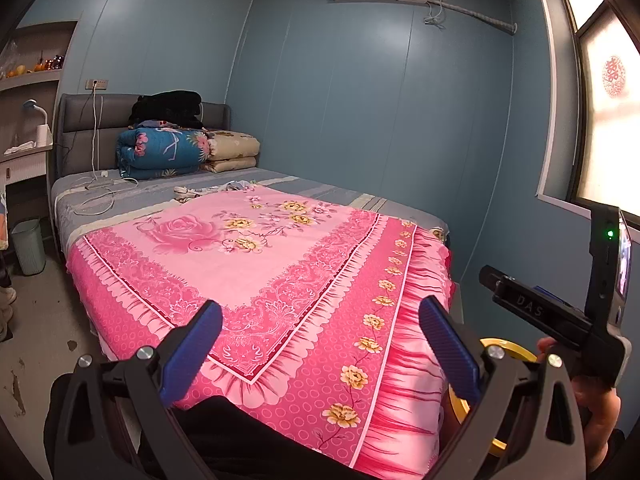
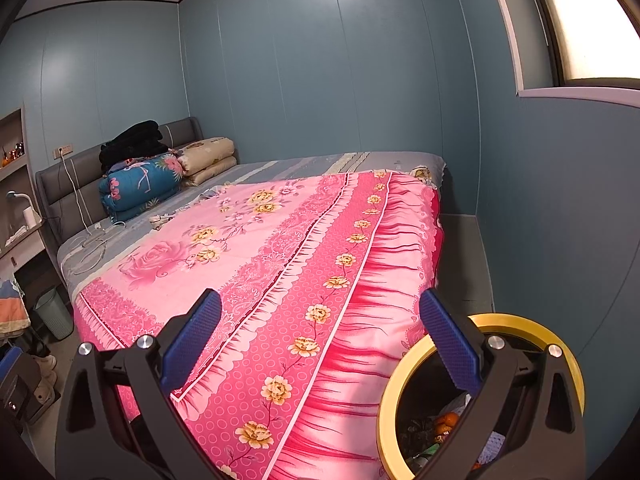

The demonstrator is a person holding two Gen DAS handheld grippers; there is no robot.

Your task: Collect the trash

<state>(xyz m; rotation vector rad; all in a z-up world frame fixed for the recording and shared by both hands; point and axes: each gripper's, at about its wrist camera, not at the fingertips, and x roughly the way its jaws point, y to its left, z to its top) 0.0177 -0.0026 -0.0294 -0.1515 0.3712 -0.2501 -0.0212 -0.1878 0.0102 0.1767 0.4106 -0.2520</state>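
Several small pale scraps (image 1: 188, 193) lie at the far edge of the pink floral bedspread (image 1: 256, 264), near the grey sheet; in the right wrist view the scraps (image 2: 160, 219) show small. A yellow-rimmed bin (image 2: 400, 376) stands at the bed's foot corner, holding orange peel and wrappers (image 2: 444, 424). My right gripper (image 2: 322, 340) hangs open over the bedspread's frill, its right finger in front of the bin's mouth. My left gripper (image 1: 324, 346) is open too, empty, above the bed's foot. The yellow rim (image 1: 510, 350) peeks out behind its right finger.
Folded quilts (image 1: 168, 152) and black clothing are stacked by the headboard. A white charger cable (image 1: 96, 196) trails over the grey sheet. A pale green wastebasket (image 1: 28, 246) stands on the floor left of the bed. A hand holds the right gripper's body (image 1: 560, 316).
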